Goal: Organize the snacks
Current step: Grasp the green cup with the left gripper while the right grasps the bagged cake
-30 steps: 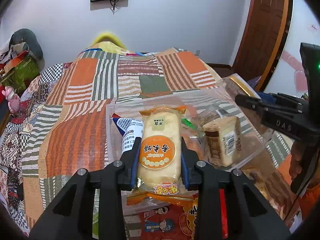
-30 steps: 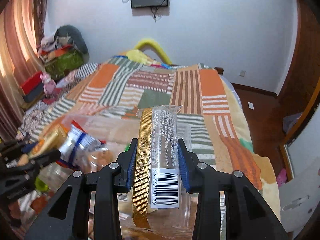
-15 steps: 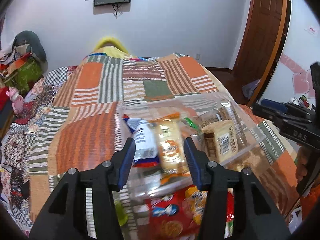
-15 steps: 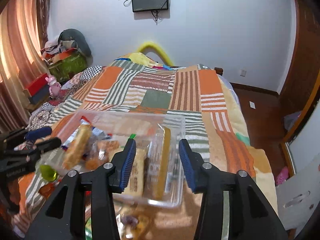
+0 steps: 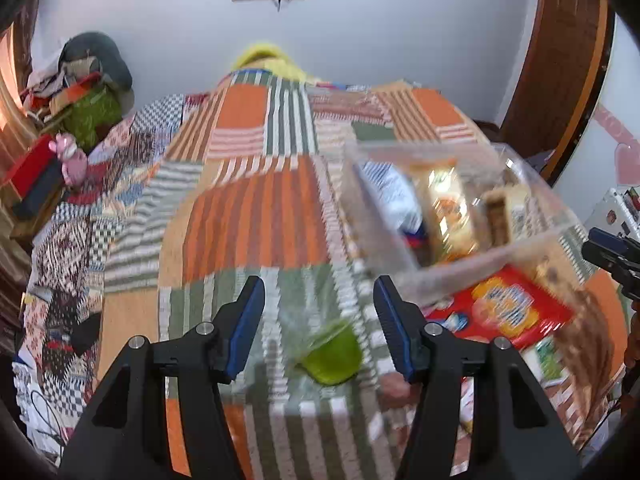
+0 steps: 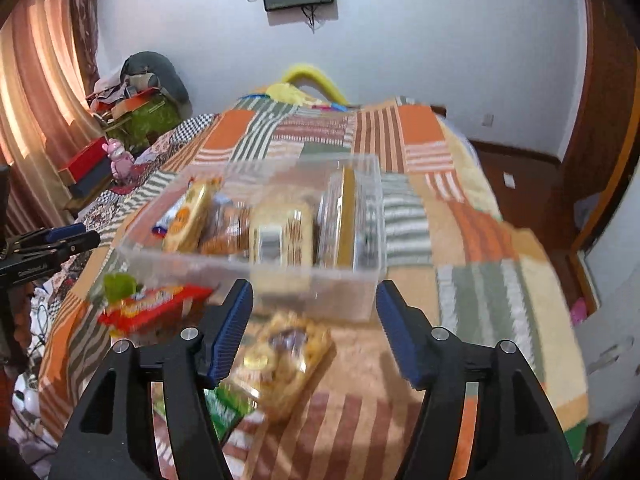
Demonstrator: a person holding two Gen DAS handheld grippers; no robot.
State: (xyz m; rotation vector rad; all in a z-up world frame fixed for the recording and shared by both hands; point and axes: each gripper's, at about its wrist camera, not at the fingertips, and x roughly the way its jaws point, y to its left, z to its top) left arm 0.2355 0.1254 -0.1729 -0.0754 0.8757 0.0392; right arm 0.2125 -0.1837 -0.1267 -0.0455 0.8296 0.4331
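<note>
Both claws are spread wide with nothing between them. The left claw (image 5: 319, 322) hangs over a green wrapped snack (image 5: 330, 354) lying loose on the patchwork bedspread (image 5: 256, 216). The right claw (image 6: 314, 328) hangs over a clear-wrapped yellowish snack pack (image 6: 286, 362), with a green packet (image 6: 226, 406) just beside it, partly behind the left finger.

The clear plastic bin (image 6: 312, 288) sits on the bed ahead of both claws, with several snacks standing in it side by side: an orange-labelled cake bar (image 6: 186, 218), a pale wrapped cake (image 6: 280, 232) and a gold-edged sleeve (image 6: 346, 216) against the right wall.

Risks, as I judge them: the bed is soft, so pressing down to grip could sink a packet out from between the fingers. The crinkly wrappers may slip or be caught only by a corner. The red snack bag (image 6: 154, 306) lies touching the bin's near wall, so a reach for it could nudge the bin and topple the upright row.

The left wrist view alone shows the green snack clearly, and the bin's left wall. The right wrist view alone shows the yellowish pack and the ordered row inside the bin; in the left view, motion blur smears those contents, so I can probably make out only 2 or 3 there.
</note>
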